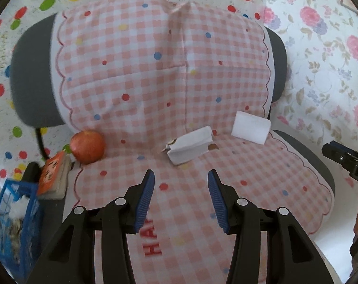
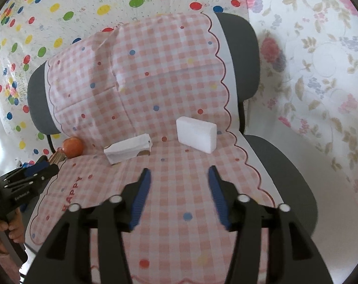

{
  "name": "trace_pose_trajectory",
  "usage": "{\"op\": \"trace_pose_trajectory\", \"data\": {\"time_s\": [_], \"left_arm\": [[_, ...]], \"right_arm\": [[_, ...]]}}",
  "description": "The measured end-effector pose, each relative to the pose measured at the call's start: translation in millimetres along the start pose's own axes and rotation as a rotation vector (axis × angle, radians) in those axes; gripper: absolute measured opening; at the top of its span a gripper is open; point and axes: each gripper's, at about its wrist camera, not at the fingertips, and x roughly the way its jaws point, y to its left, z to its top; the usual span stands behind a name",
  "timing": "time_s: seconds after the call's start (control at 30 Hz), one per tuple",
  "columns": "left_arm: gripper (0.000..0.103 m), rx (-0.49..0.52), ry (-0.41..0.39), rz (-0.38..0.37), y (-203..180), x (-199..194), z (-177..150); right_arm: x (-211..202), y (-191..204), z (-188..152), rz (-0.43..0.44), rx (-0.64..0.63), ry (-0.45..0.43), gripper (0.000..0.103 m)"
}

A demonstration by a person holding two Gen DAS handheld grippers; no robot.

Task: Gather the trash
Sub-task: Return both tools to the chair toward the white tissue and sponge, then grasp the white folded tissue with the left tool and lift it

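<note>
Gingham cloth drapes a grey chair; a crumpled white carton, foam block and round apple rest on it. Left gripper and right gripper hover with ribbed fingers apart.

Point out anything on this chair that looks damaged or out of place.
The small white carton lies tipped on its side mid-seat, one end torn open and crumpled. An apple sits at the seat's left edge, odd on a chair. The white foam block looks intact.

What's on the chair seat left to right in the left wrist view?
Book → apple → paper bag → white block.
</note>
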Motion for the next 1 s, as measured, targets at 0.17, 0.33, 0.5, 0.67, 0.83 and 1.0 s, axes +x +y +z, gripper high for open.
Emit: {"op": "trace_pose_trajectory", "data": {"time_s": [0.17, 0.33, 0.5, 0.67, 0.83, 1.0], "left_arm": [[0.049, 0.002, 0.054, -0.017, 9, 48, 17], [0.049, 0.048, 0.110, -0.009, 9, 95, 23], [0.049, 0.111, 0.180, 0.008, 8, 136, 25], [0.049, 0.142, 0.217, -0.005, 10, 166, 33], [0.049, 0.163, 0.272, -0.094, 11, 189, 43], [0.025, 0.237, 0.266, -0.125, 0, 187, 45]], "right_arm": [[40, -3, 15, -0.003, -0.011, 0.019, 0.056], [77, -6, 25, 0.000, -0.022, 0.049, 0.057], [101, -10, 31, 0.006, -0.022, 0.075, 0.058], [113, -14, 35, 0.004, -0.023, 0.083, 0.061], [122, -20, 36, 0.003, -0.010, 0.097, 0.061], [119, -23, 33, -0.004, -0.008, 0.098, 0.061]]}}
